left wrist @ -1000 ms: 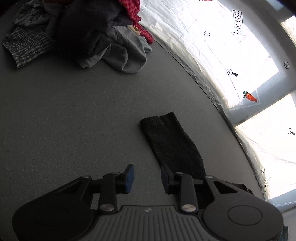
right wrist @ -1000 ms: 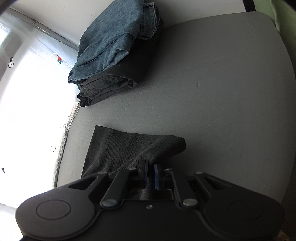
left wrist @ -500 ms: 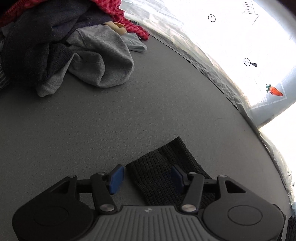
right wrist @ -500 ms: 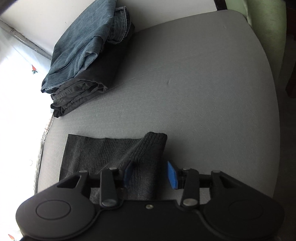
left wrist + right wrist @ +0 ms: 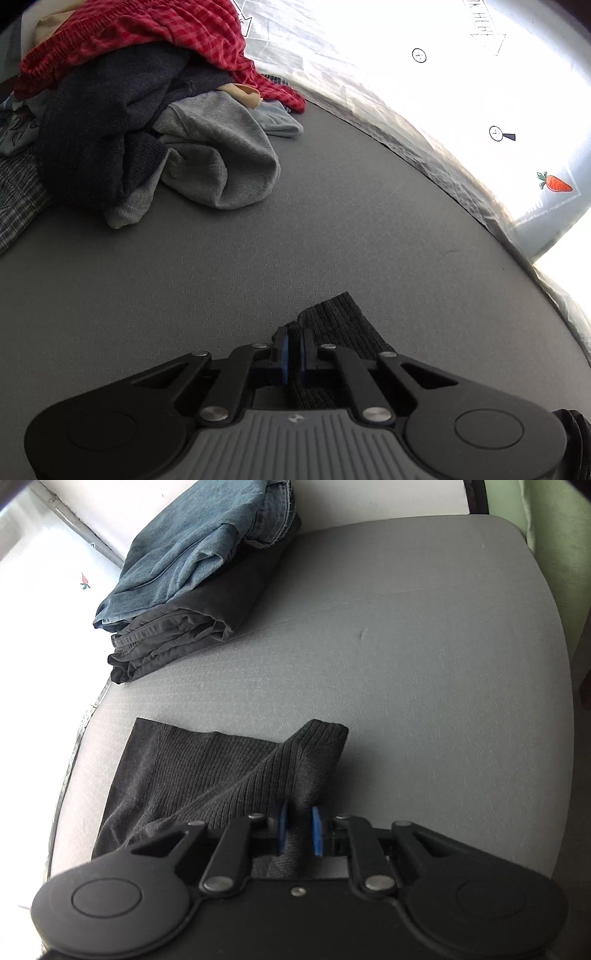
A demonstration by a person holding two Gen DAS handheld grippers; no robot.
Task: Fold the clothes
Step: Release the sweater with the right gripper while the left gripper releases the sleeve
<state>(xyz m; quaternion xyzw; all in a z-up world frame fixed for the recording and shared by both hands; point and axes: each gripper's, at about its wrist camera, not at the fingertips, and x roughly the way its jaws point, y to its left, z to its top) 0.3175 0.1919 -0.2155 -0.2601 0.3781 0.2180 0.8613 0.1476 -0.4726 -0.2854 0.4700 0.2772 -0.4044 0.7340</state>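
Observation:
A dark grey ribbed knit garment [image 5: 207, 771] lies folded on the grey table [image 5: 424, 664]; one end shows in the left wrist view [image 5: 343, 325]. My left gripper [image 5: 292, 349] is shut on the edge of that end. My right gripper [image 5: 299, 830] is closed on a raised fold of the garment, its blue pads [image 5: 317, 830] a narrow gap apart with cloth between them.
A stack of folded jeans and dark trousers [image 5: 192, 583] sits at the table's far left in the right wrist view. A heap of unfolded clothes [image 5: 147, 118], red, navy and grey, lies ahead of the left gripper. A plastic-covered window [image 5: 461, 92] borders the table.
My left gripper went from open over the garment's end to shut on it. My right gripper opened half a second ago and has closed on the fold again.

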